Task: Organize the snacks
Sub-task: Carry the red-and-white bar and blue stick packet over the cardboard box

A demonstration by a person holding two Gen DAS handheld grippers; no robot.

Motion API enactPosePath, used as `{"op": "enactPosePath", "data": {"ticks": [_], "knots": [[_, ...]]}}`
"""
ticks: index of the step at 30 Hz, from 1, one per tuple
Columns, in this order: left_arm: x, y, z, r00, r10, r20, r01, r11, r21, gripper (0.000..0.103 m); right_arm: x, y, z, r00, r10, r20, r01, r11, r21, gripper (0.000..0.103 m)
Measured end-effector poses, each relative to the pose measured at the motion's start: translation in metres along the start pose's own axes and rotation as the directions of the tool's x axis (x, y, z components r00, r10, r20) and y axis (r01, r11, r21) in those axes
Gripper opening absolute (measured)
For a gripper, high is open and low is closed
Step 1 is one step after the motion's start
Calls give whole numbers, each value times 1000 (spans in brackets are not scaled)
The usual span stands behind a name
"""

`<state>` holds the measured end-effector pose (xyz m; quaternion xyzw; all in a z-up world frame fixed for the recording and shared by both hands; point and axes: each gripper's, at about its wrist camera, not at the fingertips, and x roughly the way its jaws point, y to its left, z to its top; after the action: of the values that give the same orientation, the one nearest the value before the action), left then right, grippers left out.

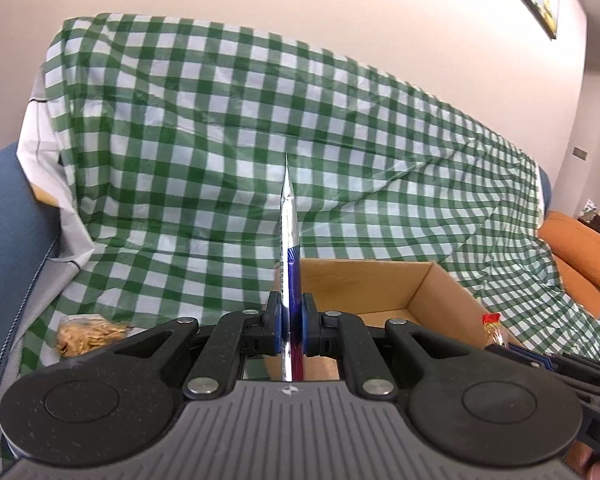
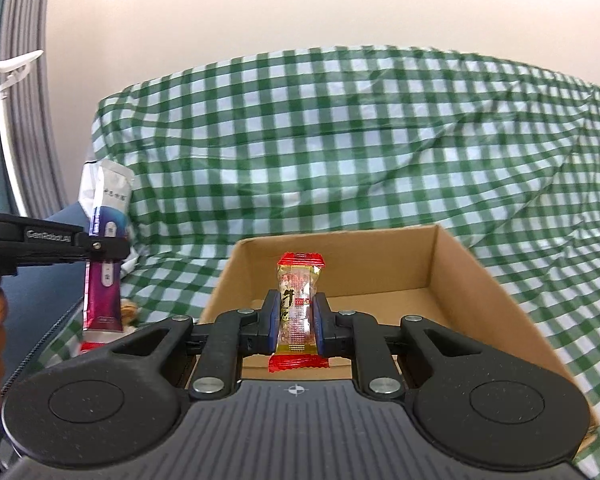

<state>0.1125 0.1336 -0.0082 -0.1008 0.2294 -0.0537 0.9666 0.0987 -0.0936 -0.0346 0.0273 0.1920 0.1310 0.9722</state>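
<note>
Left claw (image 1: 291, 322) clenched on an upright sachet (image 1: 289, 240), seen edge-on, box (image 1: 440, 296) just ahead to its right, chips bag (image 1: 86, 336) low to its left. Right claw (image 2: 298, 316) grasping a red-ended candy (image 2: 298, 312) upright, over the box's near edge.

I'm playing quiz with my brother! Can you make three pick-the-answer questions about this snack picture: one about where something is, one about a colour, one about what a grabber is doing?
1. Where is the cardboard box?
A on the checked cloth
B on a shelf
C on the floor

2. What colour are the candy wrapper's ends?
A blue
B red
C black

3. What is the left gripper doing?
A hanging open
B pinching a flat sachet
C holding a cup

Answers: 1 A, cloth surrounds the box. 2 B, both twisted ends are red. 3 B, its pads squeeze the sachet.
</note>
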Motion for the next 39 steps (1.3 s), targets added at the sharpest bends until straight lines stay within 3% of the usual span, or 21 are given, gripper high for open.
{"op": "enactPosePath", "data": {"ticks": [10, 24, 39], "knots": [[-1, -20, -4, 998, -51, 22, 50, 998, 40, 9, 0, -19, 1, 995, -102, 8, 102, 994, 45, 18], [6, -57, -22, 994, -104, -14, 105, 984, 142, 9, 2, -34, -1, 985, -174, -8, 174, 982, 76, 18], [2, -96, -42, 987, -162, -2, 156, 944, 290, 9, 3, -40, -1, 977, -215, -12, 215, 973, 89, 18]]}}
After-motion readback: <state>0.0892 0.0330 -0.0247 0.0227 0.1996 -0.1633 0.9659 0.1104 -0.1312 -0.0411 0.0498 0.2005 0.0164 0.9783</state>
